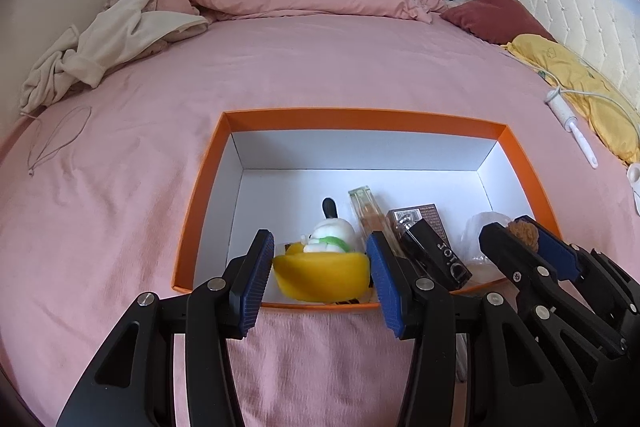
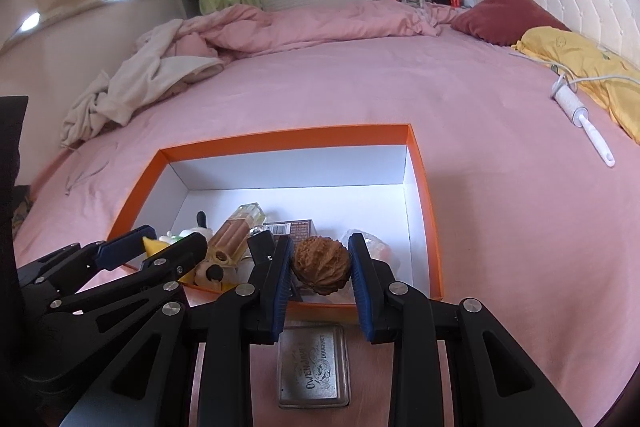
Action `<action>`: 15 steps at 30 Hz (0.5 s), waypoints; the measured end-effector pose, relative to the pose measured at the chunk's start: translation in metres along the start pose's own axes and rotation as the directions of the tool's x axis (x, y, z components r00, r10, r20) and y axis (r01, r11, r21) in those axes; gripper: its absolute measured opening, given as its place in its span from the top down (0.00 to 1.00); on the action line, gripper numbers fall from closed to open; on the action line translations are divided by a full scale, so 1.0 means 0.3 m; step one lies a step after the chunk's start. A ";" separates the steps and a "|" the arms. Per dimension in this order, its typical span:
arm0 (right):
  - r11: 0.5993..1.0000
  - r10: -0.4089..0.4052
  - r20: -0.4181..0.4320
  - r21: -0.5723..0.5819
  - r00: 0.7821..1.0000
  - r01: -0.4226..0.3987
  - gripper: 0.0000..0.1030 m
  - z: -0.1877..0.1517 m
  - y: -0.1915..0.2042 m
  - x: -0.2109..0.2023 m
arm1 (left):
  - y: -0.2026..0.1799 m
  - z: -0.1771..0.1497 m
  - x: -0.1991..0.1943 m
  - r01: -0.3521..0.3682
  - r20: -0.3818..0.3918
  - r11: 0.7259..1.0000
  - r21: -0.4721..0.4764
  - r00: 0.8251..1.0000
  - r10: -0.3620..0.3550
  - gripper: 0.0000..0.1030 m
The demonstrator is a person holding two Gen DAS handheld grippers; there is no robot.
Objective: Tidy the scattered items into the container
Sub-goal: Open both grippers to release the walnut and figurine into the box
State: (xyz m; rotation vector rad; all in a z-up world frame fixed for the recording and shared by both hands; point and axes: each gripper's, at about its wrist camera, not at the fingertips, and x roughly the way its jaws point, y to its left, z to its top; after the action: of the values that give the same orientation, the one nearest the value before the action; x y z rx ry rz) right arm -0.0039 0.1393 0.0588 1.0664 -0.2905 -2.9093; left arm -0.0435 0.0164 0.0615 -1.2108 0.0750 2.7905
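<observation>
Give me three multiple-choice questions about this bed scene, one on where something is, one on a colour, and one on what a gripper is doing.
1. Where does the flat silver metal tin lie?
A. inside the box
B. on the pink sheet, outside the box's near wall
C. on the yellow pillow

2. What colour is the rim of the open cardboard box?
A. orange
B. green
C. black

3. What state is the right gripper in?
A. open and empty
B. closed on the wrinkled brown walnut
C. closed on the tin

Answers: 1 B, the right wrist view shows the tin on the sheet in front of the box. 2 A, the rim is orange around white inner walls. 3 B, both blue pads press the walnut's sides above the box's near edge.
</observation>
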 end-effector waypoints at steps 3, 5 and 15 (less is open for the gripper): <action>1.000 0.013 0.026 0.009 1.000 -0.013 0.64 -0.002 -0.004 -0.021 | 0.026 0.004 -0.026 -0.015 0.035 0.999 -0.038 0.999 0.016 0.52; 0.999 0.029 0.052 0.022 0.998 -0.030 0.45 -0.006 -0.009 -0.040 | 0.062 0.003 -0.046 -0.003 0.052 0.996 -0.088 0.999 0.008 0.52; 0.993 0.023 0.130 0.113 0.991 -0.038 0.42 -0.081 -0.113 -0.190 | 0.199 -0.091 -0.163 0.034 0.056 0.962 -0.269 0.998 -0.020 0.41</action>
State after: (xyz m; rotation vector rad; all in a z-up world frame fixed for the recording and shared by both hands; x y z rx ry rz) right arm 0.0565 0.1737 0.0708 0.8802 -0.4804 -2.9707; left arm 0.0030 -0.0486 0.0789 -1.1767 -0.3350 2.8765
